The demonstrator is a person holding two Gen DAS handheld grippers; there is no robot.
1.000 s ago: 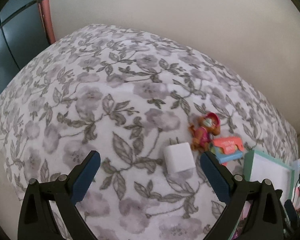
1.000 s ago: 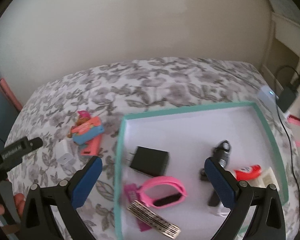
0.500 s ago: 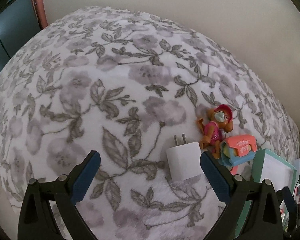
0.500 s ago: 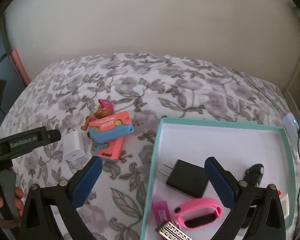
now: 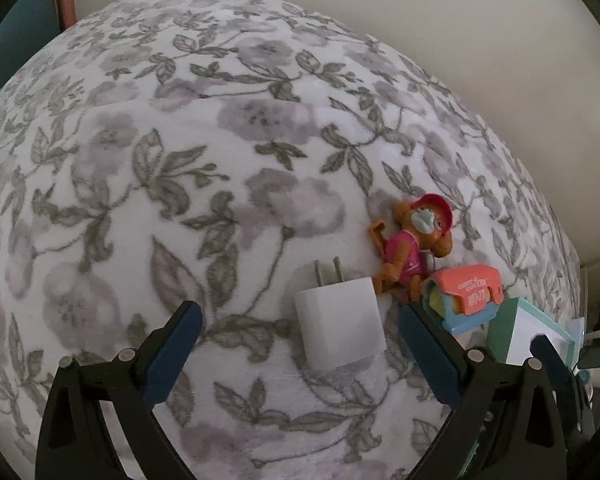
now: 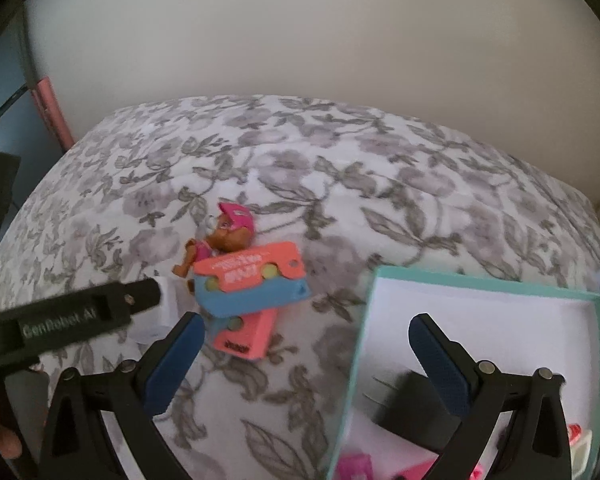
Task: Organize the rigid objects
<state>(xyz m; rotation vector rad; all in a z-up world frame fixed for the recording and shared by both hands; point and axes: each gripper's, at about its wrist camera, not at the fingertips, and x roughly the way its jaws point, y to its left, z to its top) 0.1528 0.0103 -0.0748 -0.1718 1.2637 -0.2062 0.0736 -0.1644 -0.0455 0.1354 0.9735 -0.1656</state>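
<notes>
The left gripper [image 5: 300, 332] has its blue-padded jaws wide apart, and the white square plastic wall charger [image 5: 340, 326] lies between them on the grey floral bed cover [image 5: 160, 160], prongs pointing away. Just beside it lie a small brown toy figure with a pink cap [image 5: 410, 242] and a coral and blue plastic case [image 5: 464, 298]. The right gripper [image 6: 306, 338] is also spread apart and empty, over the edge of the teal-rimmed white cardboard box [image 6: 480, 280].

A bed covered by a white blanket [image 5: 148, 184] with grey flowers and leaves carries everything. A white charger [image 5: 340, 328] lies flat between the left tongs' fingers, prongs pointing away. Just beyond their right finger lie a toy monkey [image 5: 410, 240], a coral-and-blue toy [image 6: 252, 280] and a teal-rimmed tray [image 6: 476, 282].
</notes>
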